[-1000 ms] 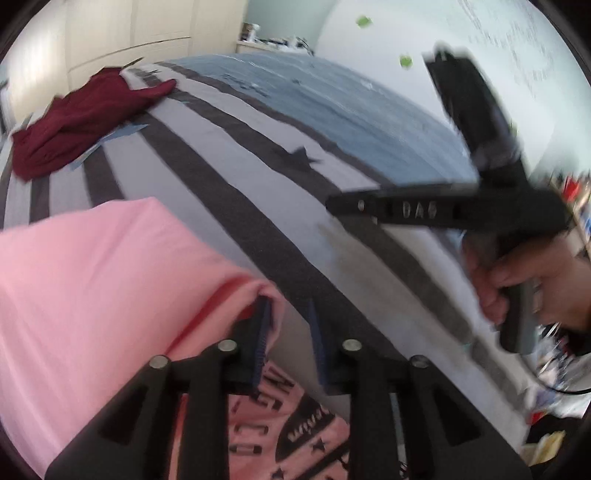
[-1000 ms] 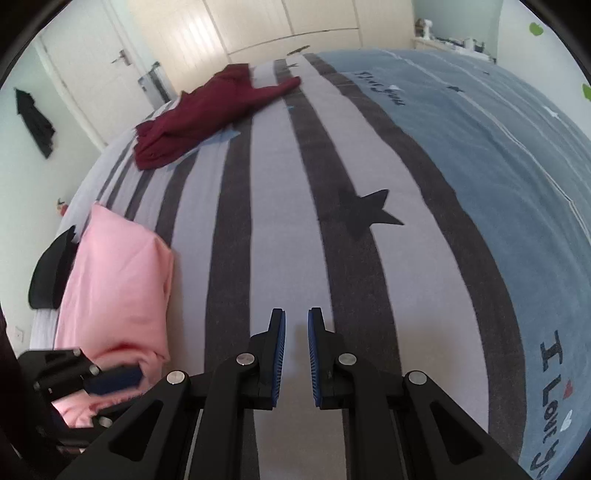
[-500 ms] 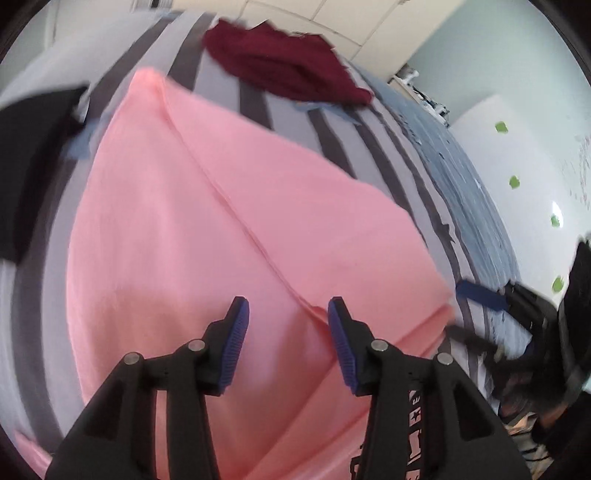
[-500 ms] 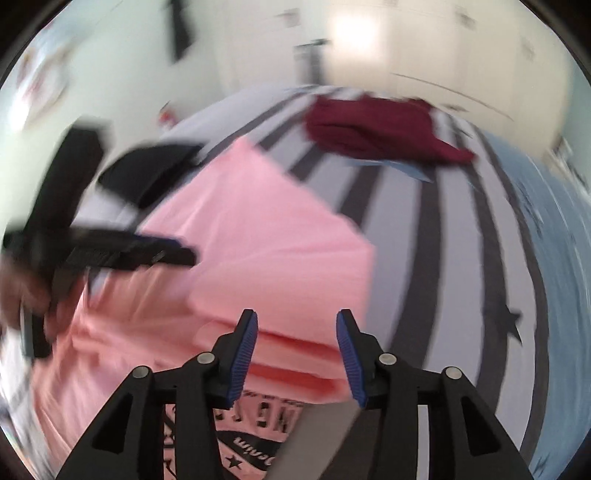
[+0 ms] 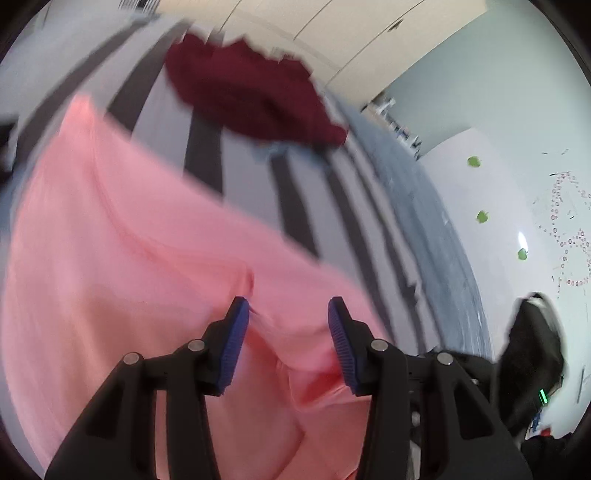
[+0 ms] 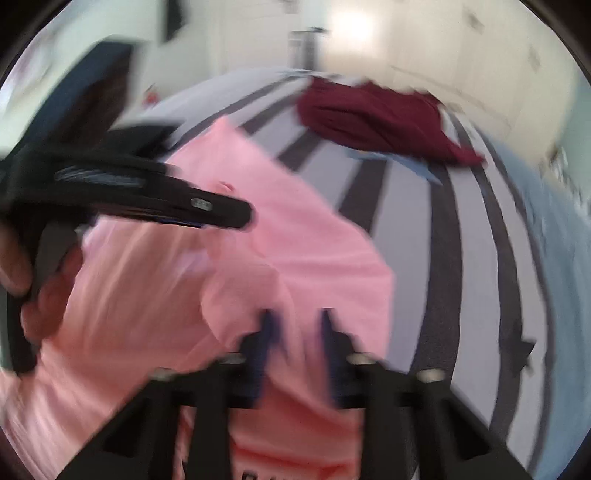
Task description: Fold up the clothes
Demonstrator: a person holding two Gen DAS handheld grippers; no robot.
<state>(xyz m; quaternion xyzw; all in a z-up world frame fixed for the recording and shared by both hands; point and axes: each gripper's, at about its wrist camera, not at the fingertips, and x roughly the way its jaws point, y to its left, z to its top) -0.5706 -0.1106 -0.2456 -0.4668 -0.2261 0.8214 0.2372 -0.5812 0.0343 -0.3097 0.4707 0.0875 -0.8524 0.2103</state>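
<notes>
A folded garment (image 5: 122, 266) lies on the near part of the bed (image 5: 251, 173), with a crumpled garment (image 5: 255, 92) farther back on the bed. The left gripper (image 5: 284, 321) hangs over the folded garment's near edge, left of the right gripper (image 6: 295, 325). Cupboards (image 5: 332, 33) stand behind the bed.

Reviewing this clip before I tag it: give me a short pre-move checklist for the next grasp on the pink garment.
1. Left gripper open: ok.
2. Right gripper open: ok, though blurred.
3. Pink garment under both grippers: ok.
4. Fabric actually between either gripper's jaws: cannot tell.
5. Maroon garment lies apart from the pink one: ok.
6. Images sharp enough to pick an edge: not ok.
</notes>
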